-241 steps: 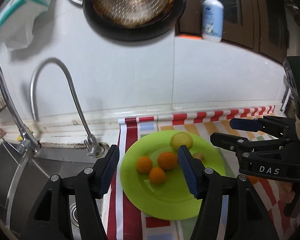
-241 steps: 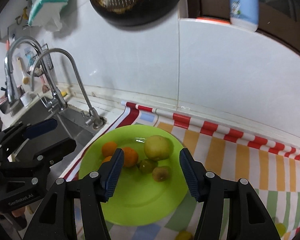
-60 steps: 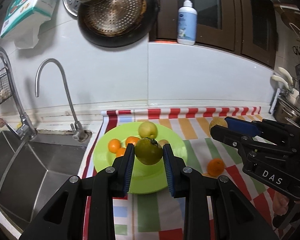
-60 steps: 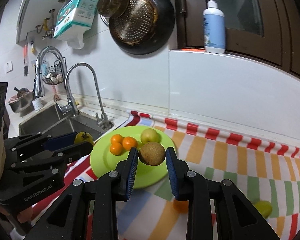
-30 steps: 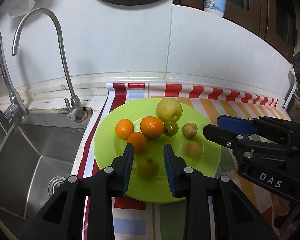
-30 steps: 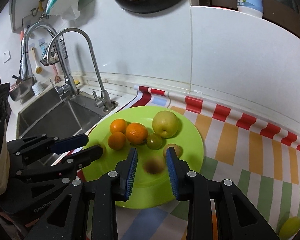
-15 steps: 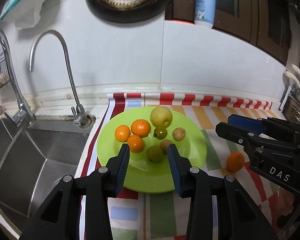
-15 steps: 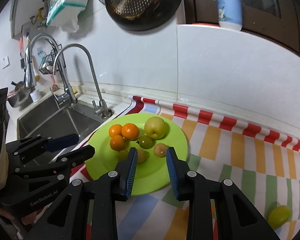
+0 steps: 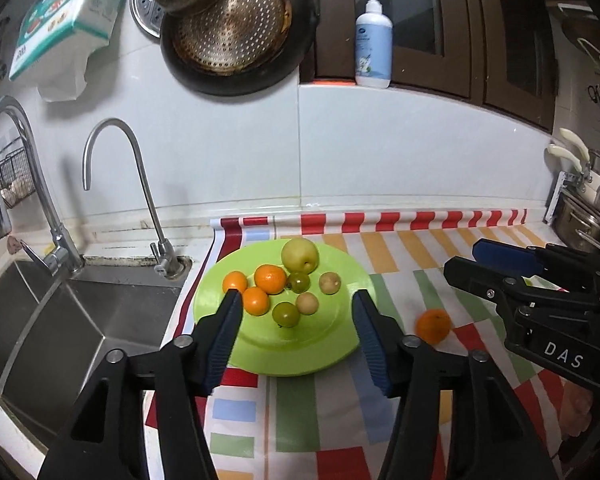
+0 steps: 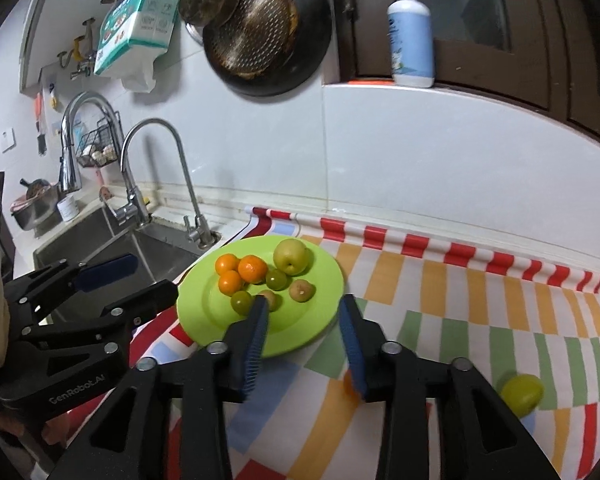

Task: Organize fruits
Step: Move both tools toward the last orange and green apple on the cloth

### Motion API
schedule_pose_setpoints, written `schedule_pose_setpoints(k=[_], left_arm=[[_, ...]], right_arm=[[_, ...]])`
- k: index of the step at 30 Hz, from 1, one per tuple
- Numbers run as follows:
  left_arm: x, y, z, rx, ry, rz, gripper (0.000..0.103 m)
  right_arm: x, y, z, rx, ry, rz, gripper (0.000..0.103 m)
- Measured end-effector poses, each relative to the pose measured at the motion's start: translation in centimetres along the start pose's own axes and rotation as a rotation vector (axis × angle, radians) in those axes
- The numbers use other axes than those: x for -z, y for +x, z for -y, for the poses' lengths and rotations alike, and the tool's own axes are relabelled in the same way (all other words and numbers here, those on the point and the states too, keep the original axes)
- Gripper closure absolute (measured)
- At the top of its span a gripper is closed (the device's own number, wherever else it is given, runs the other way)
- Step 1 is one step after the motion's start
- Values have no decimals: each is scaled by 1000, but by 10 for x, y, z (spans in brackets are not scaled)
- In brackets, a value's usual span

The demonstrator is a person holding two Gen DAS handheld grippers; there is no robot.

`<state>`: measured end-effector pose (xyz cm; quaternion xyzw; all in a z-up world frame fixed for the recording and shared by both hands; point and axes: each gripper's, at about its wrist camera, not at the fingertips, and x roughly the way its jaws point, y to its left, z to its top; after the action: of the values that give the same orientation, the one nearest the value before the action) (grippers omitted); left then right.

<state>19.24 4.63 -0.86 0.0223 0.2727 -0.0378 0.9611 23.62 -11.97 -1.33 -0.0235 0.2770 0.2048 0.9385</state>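
Fruits lie mostly on the green plate (image 9: 332,344), which sits on the striped cloth (image 9: 400,248) over the desk, just beside the steel sink (image 9: 80,320). The left gripper (image 9: 296,300) hangs above the near half of the plate, tilted downward, its jaws spread and opening, with nothing pinched between them; in its own view the tips frame the fruit from above without touching any. The right gripper (image 10: 302,306) is angled down the same way over the plate's near right edge, its jaws parted more narrowly and also opening, empty. In the left wrist view the right gripper reaches in from the right above the cloth; in the right wrist view the left gripper stands at the left, over the sink's edge.

On the plate: a pale green pear (image 9: 300,255) at the far rim, three oranges (image 9: 270,279) clustered at the left and touching one another, a small green tomato (image 9: 299,282) just beside the pear, a second green tomato (image 9: 286,313) nearer the front, and two brownish kiwis (image 9: 330,282), one beside each tomato.

Off the plate, a lone orange (image 9: 433,326) rests on the cloth to the right, near the plate's rim, and a yellow-green fruit (image 10: 522,395) lies well apart, farther right on the cloth.
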Motion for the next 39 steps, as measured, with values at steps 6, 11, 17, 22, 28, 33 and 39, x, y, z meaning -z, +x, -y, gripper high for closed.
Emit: schedule_pose_setpoints(k=[6, 11, 17, 22, 28, 33, 39], left_arm=[[3, -17, 17, 14, 21, 33, 31], [6, -30, 29, 21, 37, 54, 20], [8, -36, 49, 55, 60, 63, 14], [10, -37, 63, 76, 70, 67, 11], [12, -32, 84, 96, 97, 63, 11], [16, -24, 98, 107, 123, 49, 10], [20, -4, 113, 123, 139, 2, 10]], right_arm=[[7, -23, 12, 36, 26, 23, 58], [16, -40, 22, 78, 47, 32, 52], [27, -60, 35, 130, 70, 49, 42], [34, -74, 47, 172, 84, 53, 32], [44, -81, 67, 224, 97, 41, 32], [51, -81, 82, 251, 119, 21, 32], [60, -77, 100, 282, 126, -13, 32]])
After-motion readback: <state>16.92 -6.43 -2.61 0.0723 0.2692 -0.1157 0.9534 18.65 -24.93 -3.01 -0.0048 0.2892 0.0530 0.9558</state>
